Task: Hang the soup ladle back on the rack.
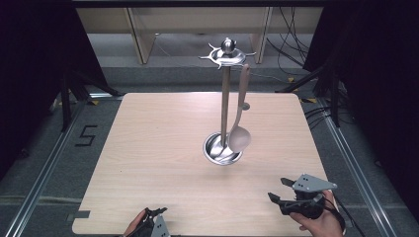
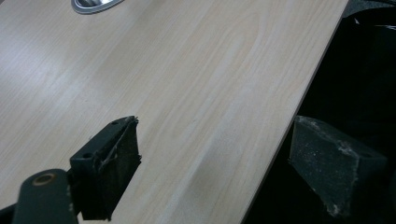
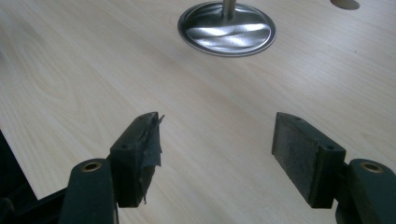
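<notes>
Ladle (image 1: 240, 133) hung on the stand (image 1: 225, 98) mid-desk (image 1: 148, 148); left gripper (image 1: 154, 219) and right gripper (image 1: 289, 192) sat at near edge, jaws apart, empty; likely staging.

A metal utensil stand (image 1: 225, 98) sits upright near the centre of the wooden surface (image 1: 148, 163). It consists of a round, shiny dish-shaped base (image 3: 227, 29), a slim vertical pole, and a top ring of short hooks capped by a small ball. One ladle (image 1: 239, 126) hangs from a hook on the right side of the ring (handle up, bowl down). Its pale bowl hangs low beside the pole, just above the right edge of the base.
</notes>
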`<state>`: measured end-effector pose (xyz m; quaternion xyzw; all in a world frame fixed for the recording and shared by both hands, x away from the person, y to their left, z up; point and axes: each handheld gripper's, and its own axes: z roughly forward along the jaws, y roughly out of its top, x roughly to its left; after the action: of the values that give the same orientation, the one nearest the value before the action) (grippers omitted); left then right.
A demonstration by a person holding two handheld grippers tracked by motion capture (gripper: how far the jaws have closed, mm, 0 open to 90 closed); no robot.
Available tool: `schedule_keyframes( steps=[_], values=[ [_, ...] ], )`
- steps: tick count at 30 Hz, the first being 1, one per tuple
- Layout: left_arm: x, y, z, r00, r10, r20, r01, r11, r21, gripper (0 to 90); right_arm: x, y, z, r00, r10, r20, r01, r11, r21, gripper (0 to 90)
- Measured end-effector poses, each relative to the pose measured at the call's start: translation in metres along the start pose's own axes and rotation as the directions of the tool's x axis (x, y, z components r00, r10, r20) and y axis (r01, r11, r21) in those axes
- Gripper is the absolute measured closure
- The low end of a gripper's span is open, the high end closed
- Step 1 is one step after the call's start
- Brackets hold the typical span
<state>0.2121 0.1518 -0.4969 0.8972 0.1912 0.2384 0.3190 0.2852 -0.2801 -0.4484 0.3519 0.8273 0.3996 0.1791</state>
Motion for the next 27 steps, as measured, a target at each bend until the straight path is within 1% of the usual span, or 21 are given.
schedule_keyframes(
  steps=[1, 2, 3, 5, 6, 7, 8, 9, 10, 11, 12, 13, 14, 15, 18, 20, 21, 23, 24, 25, 27],
  values=[
    [0.000, 0.000, 0.000, 1.0000, -0.001, -0.009, 0.001, 1.0000, -0.002, 15.0, 0.000, -0.002, 0.000, 1.0000, 0.004, -0.004, -0.004, 1.000, -0.005, 33.0],
    [0.000, 0.000, 0.000, 1.0000, 0.000, 0.001, 0.000, 1.0000, 0.003, 15.0, 0.001, -0.004, 0.000, 0.9999, 0.013, 0.000, -0.013, 1.000, -0.003, 32.5],
    [0.000, 0.000, 0.000, 1.0000, 0.000, 0.000, 0.000, 1.0000, 0.001, 15.0, 0.002, -0.006, 0.000, 0.9996, 0.024, -0.012, -0.024, 1.000, 0.002, 31.6],
    [0.000, 0.000, 0.000, 1.0000, 0.000, -0.009, 0.000, 1.0000, 0.000, 15.0, 0.004, -0.010, 0.000, 0.9991, 0.040, -0.013, -0.040, 0.999, 0.003, 29.9],
    [0.000, 0.000, 0.000, 1.0000, 0.001, -0.007, -0.001, 1.0000, 0.001, 15.0, 0.003, -0.011, 0.000, 0.9996, 0.025, -0.017, -0.025, 1.000, -0.005, 29.1],
    [0.000, 0.000, 0.000, 1.0000, 0.001, -0.001, -0.001, 1.0000, -0.002, 15.0, 0.003, -0.013, 0.001, 0.9989, 0.021, -0.041, -0.021, 1.000, 0.004, 29.0],
    [0.000, 0.000, 0.000, 1.0000, 0.001, 0.000, -0.001, 1.0000, 0.002, 15.0, 0.008, -0.015, 0.000, 0.9984, 0.050, -0.025, -0.051, 0.999, -0.003, 29.0],
    [-0.001, 0.000, 0.001, 0.9999, -0.003, -0.015, 0.002, 1.0000, -0.004, 15.0, 0.007, -0.017, 0.000, 0.9997, 0.019, -0.018, -0.019, 1.000, -0.006, 29.0],
    [-0.001, 0.000, 0.001, 0.9999, -0.001, -0.015, 0.001, 1.0000, -0.002, 15.0, 0.010, -0.018, 0.000, 0.9990, 0.038, -0.022, -0.038, 0.999, 0.001, 29.0],
    [-0.001, 0.000, 0.001, 0.9998, 0.002, -0.021, -0.002, 1.0000, -0.001, 15.0, 0.009, -0.020, 0.001, 0.9996, 0.018, -0.023, -0.018, 1.000, 0.001, 28.9],
    [-0.001, 0.000, 0.001, 0.9998, 0.001, -0.020, -0.001, 1.0000, -0.001, 15.0, 0.013, -0.022, 0.001, 0.9987, 0.044, -0.024, -0.044, 0.999, 0.004, 28.9],
    [-0.001, 0.000, 0.001, 0.9998, 0.001, -0.020, -0.001, 1.0000, 0.000, 15.0, 0.013, -0.023, 0.001, 0.9988, 0.039, -0.029, -0.039, 0.999, 0.012, 28.8],
    [-0.001, 0.000, 0.002, 0.9998, 0.001, -0.021, -0.001, 1.0000, -0.001, 15.0, 0.013, -0.024, 0.001, 0.9992, 0.018, -0.036, -0.018, 1.000, 0.008, 28.6],
    [-0.001, 0.000, 0.002, 0.9998, 0.002, -0.021, -0.002, 1.0000, -0.001, 15.0, 0.015, -0.026, 0.001, 0.9990, 0.033, -0.031, -0.033, 0.999, 0.009, 28.6],
    [-0.001, 0.000, 0.001, 0.9999, 0.002, -0.012, -0.002, 1.0000, 0.001, 15.0, 0.017, -0.029, 0.001, 0.9993, 0.017, -0.035, -0.016, 1.000, 0.011, 28.6],
    [-0.001, 0.000, 0.001, 0.9999, 0.002, -0.013, -0.002, 1.0000, 0.001, 15.0, 0.020, -0.032, 0.002, 0.9986, 0.021, -0.048, -0.020, 1.000, 0.020, 28.4],
    [-0.001, 0.000, 0.001, 0.9999, 0.003, -0.013, -0.003, 1.0000, 0.001, 15.0, 0.022, -0.033, 0.001, 0.9989, 0.028, -0.039, -0.027, 0.999, 0.020, 28.0],
    [-0.001, 0.000, 0.001, 0.9999, 0.003, -0.012, -0.003, 1.0000, 0.002, 15.0, 0.023, -0.035, 0.002, 0.9991, 0.020, -0.037, -0.019, 1.000, 0.024, 26.0],
    [-0.001, 0.000, 0.001, 0.9999, 0.002, -0.014, -0.002, 1.0000, 0.002, 15.0, 0.025, -0.036, 0.001, 0.9983, 0.042, -0.039, -0.040, 0.998, 0.038, 25.7],
    [-0.001, 0.000, 0.001, 0.9999, 0.003, -0.016, -0.003, 1.0000, 0.002, 15.0, 0.024, -0.038, 0.002, 0.9993, 0.012, -0.035, -0.011, 0.999, 0.030, 25.6],
    [-0.001, 0.000, 0.001, 0.9999, 0.003, -0.012, -0.003, 1.0000, 0.002, 15.0, 0.027, -0.041, 0.002, 0.9990, 0.025, -0.038, -0.023, 0.999, 0.043, 24.8]
  ],
)
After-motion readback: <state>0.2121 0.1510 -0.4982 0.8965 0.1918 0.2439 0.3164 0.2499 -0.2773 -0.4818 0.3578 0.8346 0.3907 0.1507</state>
